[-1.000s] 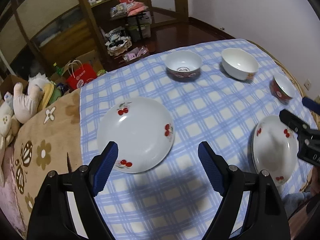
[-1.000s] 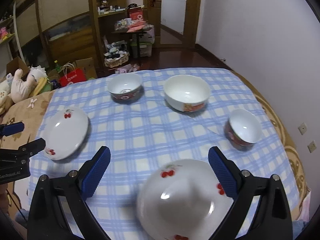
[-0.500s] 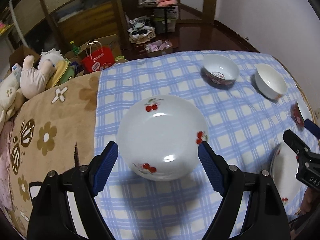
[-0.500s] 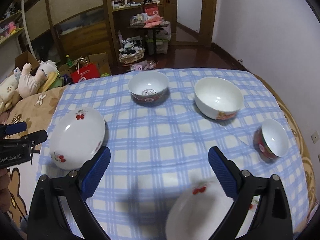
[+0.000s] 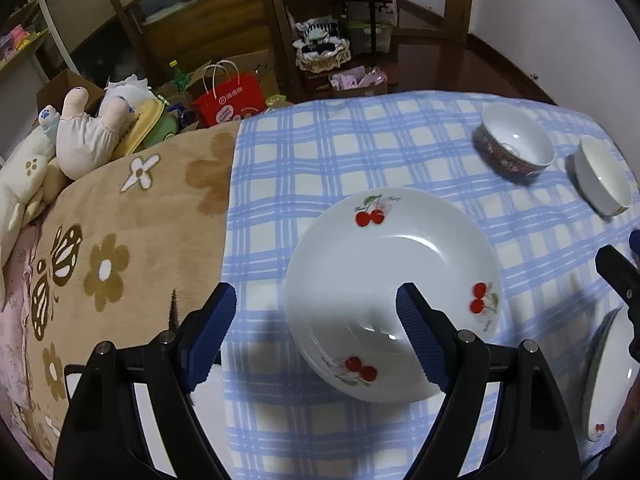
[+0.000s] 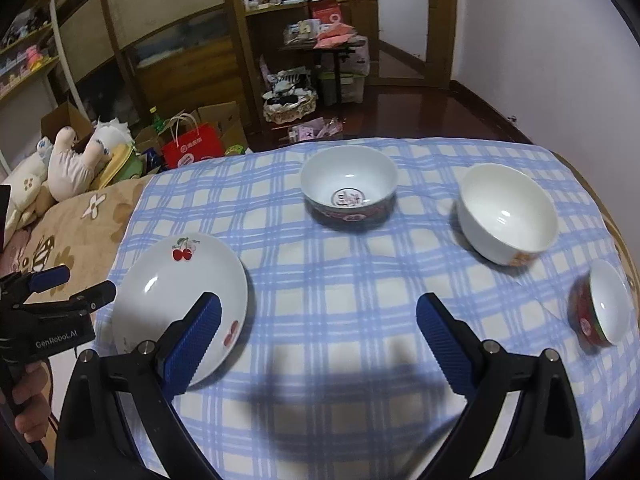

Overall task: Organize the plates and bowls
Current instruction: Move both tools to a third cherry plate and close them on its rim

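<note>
Left gripper: the left gripper (image 5: 316, 320) is hanging over the near edge of the cherry plate (image 5: 392, 292), its blue jaws standing wide and gripping nothing; one fingertip (image 5: 416, 320) is showing in front of the plate's bowl, the other is sitting off to the side over the checked cloth (image 5: 320, 152).
Right gripper: the right gripper (image 6: 318, 328) is likewise standing wide open and empty, pointing down at bare cloth between the dishes.
Plates: the cherry plate is lying flat near the cloth's left edge; a second plate (image 5: 604, 376) is peeking in at the right border of the left view, mostly cut off.
Bowls: a patterned bowl (image 6: 349, 188), a white bowl (image 6: 506, 214) and a small red bowl (image 6: 600, 308) are sitting well apart along the far and right side.
Handling: I'm judging the plate to be stiff, glazed, slippery and breakable, with some weight.
Where to grip: the raised rim is looking like the only purchase, pinched across its thickness, since the plate is lying flush on soft cloth.
</note>
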Action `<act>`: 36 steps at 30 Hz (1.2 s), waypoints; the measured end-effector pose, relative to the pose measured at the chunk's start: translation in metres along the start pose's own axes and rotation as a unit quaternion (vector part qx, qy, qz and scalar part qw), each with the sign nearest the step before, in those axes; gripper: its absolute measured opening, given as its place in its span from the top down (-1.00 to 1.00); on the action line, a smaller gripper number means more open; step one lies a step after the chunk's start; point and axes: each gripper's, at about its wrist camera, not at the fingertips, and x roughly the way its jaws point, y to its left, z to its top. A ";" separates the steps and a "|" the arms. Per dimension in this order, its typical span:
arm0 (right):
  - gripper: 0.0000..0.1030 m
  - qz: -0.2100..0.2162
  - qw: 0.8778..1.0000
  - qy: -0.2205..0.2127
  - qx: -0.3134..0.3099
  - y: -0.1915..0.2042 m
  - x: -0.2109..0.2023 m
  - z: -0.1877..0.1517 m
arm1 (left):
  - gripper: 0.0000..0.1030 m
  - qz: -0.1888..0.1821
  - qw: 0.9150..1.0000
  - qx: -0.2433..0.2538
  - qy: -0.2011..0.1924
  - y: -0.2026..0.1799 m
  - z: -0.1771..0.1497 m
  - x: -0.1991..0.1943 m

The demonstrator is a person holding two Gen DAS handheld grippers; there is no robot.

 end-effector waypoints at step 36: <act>0.67 0.104 0.981 0.159 -0.019 0.058 0.138 0.007 | 0.23 -0.050 0.990 -0.117 0.065 0.026 -0.014 0.091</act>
